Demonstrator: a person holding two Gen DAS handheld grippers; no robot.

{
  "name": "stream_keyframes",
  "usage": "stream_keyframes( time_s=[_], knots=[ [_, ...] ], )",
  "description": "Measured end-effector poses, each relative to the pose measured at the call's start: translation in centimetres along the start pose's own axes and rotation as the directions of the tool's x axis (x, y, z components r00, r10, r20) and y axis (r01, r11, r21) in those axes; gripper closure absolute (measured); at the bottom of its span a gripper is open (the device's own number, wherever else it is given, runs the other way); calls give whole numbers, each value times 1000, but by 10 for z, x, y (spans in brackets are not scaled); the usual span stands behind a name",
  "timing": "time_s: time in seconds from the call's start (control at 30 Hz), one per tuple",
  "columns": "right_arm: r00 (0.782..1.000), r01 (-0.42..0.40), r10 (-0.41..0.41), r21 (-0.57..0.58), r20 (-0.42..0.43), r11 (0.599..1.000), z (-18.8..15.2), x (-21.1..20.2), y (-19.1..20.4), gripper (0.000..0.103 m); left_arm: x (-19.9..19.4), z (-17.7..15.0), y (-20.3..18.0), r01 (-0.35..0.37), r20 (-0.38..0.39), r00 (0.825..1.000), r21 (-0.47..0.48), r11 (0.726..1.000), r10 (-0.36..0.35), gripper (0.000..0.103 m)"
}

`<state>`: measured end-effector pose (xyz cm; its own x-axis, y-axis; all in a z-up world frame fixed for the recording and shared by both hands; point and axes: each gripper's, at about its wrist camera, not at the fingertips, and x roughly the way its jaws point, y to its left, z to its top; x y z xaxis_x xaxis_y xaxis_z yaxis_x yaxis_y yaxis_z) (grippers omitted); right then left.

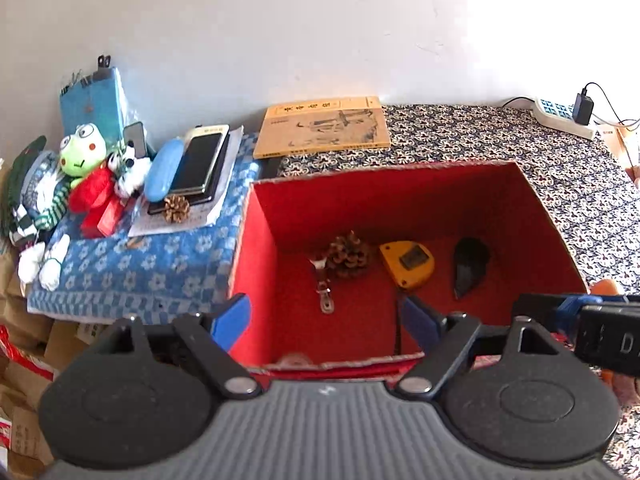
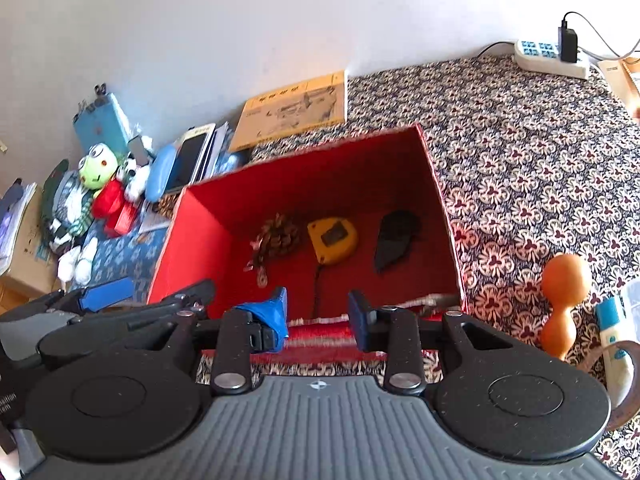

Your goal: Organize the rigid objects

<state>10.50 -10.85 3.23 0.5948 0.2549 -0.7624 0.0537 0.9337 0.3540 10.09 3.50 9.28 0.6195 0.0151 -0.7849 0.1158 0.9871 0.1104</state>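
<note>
Orange dumbbell-shaped object (image 2: 562, 304) stands upright just right of the right gripper (image 2: 318, 314), outside the red box (image 2: 192, 232). Both that and the left gripper (image 1: 326, 320) are spread, empty; right is nearer.

Matt red cardboard box (image 1: 260, 264), patterned cloth (image 1: 500, 140)

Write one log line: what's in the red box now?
red box: pine cone, yellow tape measure, dark object, metal clip | left hand-held gripper: open | right hand-held gripper: open
</note>
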Motion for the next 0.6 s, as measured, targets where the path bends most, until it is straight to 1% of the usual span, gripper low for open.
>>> stream_keyframes(
  time_s=[0.07,0.17,0.3,0.47,0.6],
  knots=[
    [1000,13,-13,6,12,1000,2,4,1,86,6,2,2,-11,-4,1000,-1,1000,11,20],
    [999,33,-33,18,17,999,4,11,2,86,15,5,9,-4,-11,1000,-7,1000,4,20],
    [999,45,-45,28,15,999,8,22,3,86,26,7,13,-27,-20,999,-2,1000,27,20],
    [998,61,-61,5,14,998,9,36,1,86,39,8,17,-31,-30,999,-13,999,30,20],
    [998,54,-54,-15,-12,998,14,48,0,86,48,9,17,-44,-36,998,-22,999,43,20]
  ],
)
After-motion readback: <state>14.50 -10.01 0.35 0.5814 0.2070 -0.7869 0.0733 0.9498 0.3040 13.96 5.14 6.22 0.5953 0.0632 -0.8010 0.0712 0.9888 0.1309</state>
